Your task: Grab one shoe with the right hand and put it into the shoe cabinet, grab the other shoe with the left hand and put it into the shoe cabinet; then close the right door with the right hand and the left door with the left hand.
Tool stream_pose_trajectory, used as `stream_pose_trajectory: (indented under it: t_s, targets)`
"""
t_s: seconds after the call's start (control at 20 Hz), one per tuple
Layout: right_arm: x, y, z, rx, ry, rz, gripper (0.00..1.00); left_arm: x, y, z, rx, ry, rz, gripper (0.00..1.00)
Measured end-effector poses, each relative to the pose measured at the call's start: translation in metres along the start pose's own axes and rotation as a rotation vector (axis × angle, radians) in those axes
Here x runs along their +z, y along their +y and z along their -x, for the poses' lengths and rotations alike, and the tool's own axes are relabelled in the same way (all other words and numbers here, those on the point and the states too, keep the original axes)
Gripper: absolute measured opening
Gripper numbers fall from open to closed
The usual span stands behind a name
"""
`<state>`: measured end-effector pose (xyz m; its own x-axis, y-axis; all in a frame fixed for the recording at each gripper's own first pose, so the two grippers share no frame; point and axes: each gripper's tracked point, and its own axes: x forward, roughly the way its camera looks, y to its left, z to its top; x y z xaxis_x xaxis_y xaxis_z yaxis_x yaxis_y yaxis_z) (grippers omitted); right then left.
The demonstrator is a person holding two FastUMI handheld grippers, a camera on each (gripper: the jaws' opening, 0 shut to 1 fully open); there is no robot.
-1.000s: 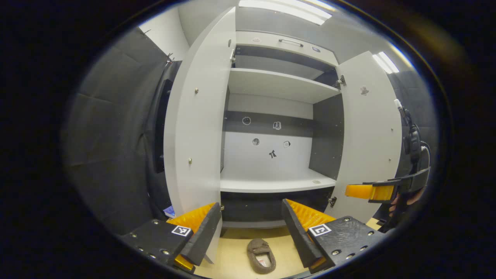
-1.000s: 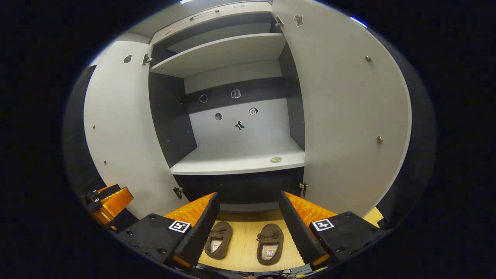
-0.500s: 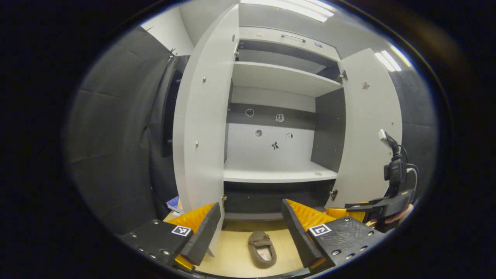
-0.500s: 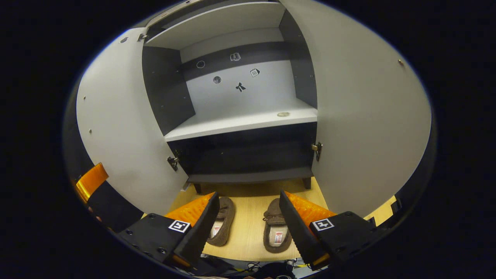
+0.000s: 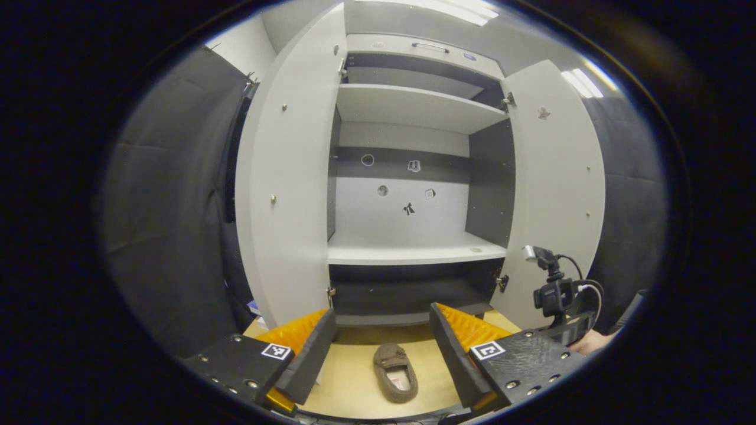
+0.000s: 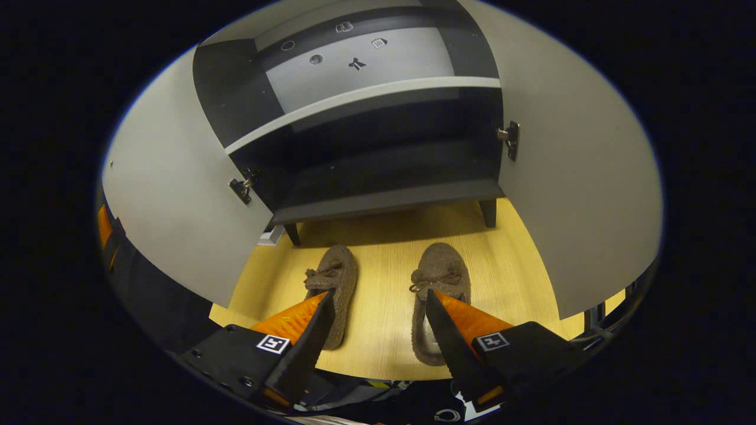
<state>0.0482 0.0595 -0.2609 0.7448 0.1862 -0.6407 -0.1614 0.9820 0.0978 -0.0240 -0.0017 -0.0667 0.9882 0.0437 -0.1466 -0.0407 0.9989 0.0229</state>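
wood floor [image 6: 378, 330] — two slippers [image 6: 333, 283] before open shoe cabinet [image 6: 384, 147]

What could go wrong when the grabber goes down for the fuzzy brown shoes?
1. The right gripper is open above the floor between the two shoes, so its fingers might straddle neither and nudge the left shoe or the right shoe away instead.
2. Both cabinet doors stand open beside the shoes; the right door is near, so a lifted shoe or the gripper might bump it.
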Motion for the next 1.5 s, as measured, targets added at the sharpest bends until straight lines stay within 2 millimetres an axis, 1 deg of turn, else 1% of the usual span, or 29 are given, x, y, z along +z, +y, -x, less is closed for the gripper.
stream_pose_trajectory:
  t_s: [0.1, 0.15, 0.3, 0.45, 0.55, 0.65, 0.85, 0.9, 0.95, 1.0, 1.05, 1.1, 1.15, 1.2, 1.25, 1.3, 1.35, 1.45, 1.5]
  targets:
    - [-0.016, -0.006, -0.014, -0.014, 0.044, 0.003, 0.98, -0.003, -0.001, -0.002, -0.005, 0.01, 0.002, 0.97]
    - [-0.023, -0.009, -0.022, -0.021, 0.059, 0.013, 0.98, -0.005, -0.002, -0.003, -0.007, 0.015, 0.003, 0.93]
    - [-0.037, -0.019, -0.043, -0.039, 0.084, 0.059, 0.98, -0.011, -0.006, -0.005, -0.016, 0.03, -0.003, 0.94]
    - [-0.047, -0.027, -0.067, -0.06, 0.106, 0.079, 0.97, -0.017, -0.009, -0.007, -0.023, 0.046, -0.013, 0.93]
    - [-0.06, -0.033, -0.085, -0.083, 0.139, 0.08, 0.97, -0.02, -0.012, -0.008, -0.028, 0.052, -0.013, 0.93]
    - [-0.061, -0.035, -0.098, -0.087, 0.138, 0.099, 0.97, -0.021, -0.014, -0.007, -0.031, 0.055, -0.016, 0.93]
    - [-0.053, -0.043, -0.121, -0.137, 0.114, 0.2, 0.97, -0.03, -0.017, -0.007, -0.045, 0.065, -0.001, 0.93]
    - [-0.054, -0.047, -0.127, -0.157, 0.123, 0.219, 0.97, -0.032, -0.018, -0.006, -0.048, 0.07, 0.004, 0.93]
    - [-0.057, -0.053, -0.132, -0.192, 0.144, 0.237, 0.97, -0.033, -0.018, -0.006, -0.049, 0.074, 0.009, 0.98]
    - [-0.053, -0.056, -0.134, -0.214, 0.127, 0.256, 0.94, -0.034, -0.019, -0.007, -0.05, 0.076, 0.013, 0.93]
    - [-0.053, -0.056, -0.135, -0.227, 0.124, 0.271, 0.92, -0.034, -0.019, -0.007, -0.053, 0.075, 0.017, 0.93]
    - [-0.053, -0.059, -0.132, -0.254, 0.126, 0.288, 0.88, -0.035, -0.02, -0.007, -0.055, 0.072, 0.021, 0.98]
    - [-0.051, -0.066, -0.134, -0.292, 0.116, 0.312, 0.81, -0.034, -0.019, -0.008, -0.055, 0.07, 0.022, 0.98]
    - [-0.05, -0.073, -0.133, -0.322, 0.116, 0.333, 0.66, -0.035, -0.02, -0.008, -0.056, 0.07, 0.023, 0.93]
    - [-0.049, -0.077, -0.132, -0.337, 0.116, 0.355, 0.51, -0.034, -0.019, -0.008, -0.056, 0.068, 0.023, 0.93]
    - [-0.05, -0.076, -0.132, -0.335, 0.116, 0.367, 0.36, -0.034, -0.02, -0.008, -0.057, 0.065, 0.023, 0.89]
    - [-0.052, -0.076, -0.132, -0.33, 0.122, 0.376, 0.33, -0.034, -0.019, -0.008, -0.058, 0.064, 0.022, 0.93]
    - [-0.051, -0.078, -0.132, -0.327, 0.128, 0.384, 0.33, -0.033, -0.018, -0.008, -0.054, 0.06, 0.016, 0.93]
    - [-0.053, -0.075, -0.129, -0.308, 0.139, 0.391, 0.16, -0.032, -0.018, -0.008, -0.051, 0.057, 0.013, 0.93]
